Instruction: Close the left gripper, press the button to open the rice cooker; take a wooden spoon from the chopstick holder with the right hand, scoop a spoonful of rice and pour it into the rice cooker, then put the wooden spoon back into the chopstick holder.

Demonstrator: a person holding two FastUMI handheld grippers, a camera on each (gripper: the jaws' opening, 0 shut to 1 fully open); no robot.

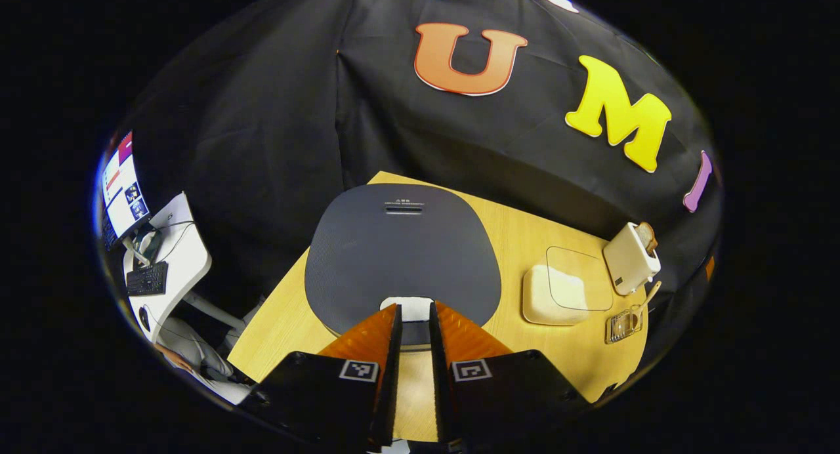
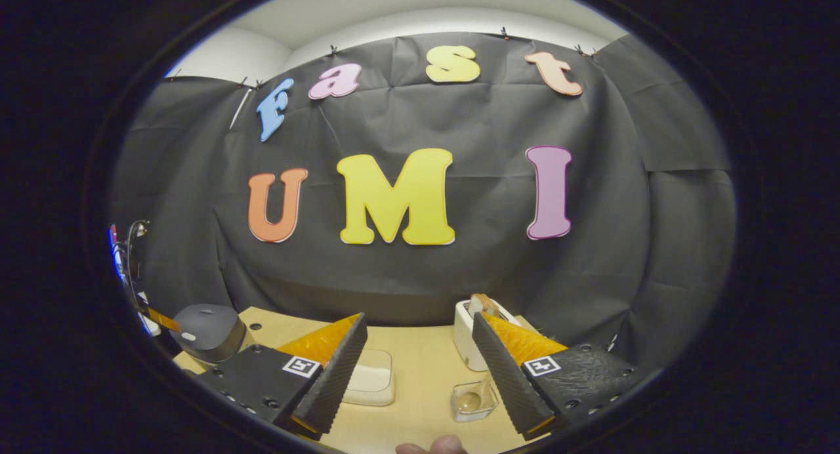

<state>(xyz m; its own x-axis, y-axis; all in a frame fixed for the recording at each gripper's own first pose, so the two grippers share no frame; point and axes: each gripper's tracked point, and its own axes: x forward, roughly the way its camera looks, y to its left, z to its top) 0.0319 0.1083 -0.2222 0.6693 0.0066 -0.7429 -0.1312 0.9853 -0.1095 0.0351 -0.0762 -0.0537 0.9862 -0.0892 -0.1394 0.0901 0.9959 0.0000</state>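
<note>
Now the left gripper (image 1: 415,323), fingers nearly together, hovers at the rice cooker's (image 1: 401,254) white button (image 1: 407,308); a small gap remains, so it may slip off-centre, while the right gripper (image 2: 418,369) waits wide apart near the wooden spoon (image 2: 470,399)

A staged recording booth: black cloth wall (image 2: 420,277) behind a wooden desk (image 1: 525,231), with an office computer monitor (image 1: 121,185) and keyboard (image 1: 147,279) alongside.

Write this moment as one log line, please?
phase: reaching button | left gripper: nearly shut, above rice cooker button | lid: closed | right gripper: open, empty | wooden spoon: in holder
</note>
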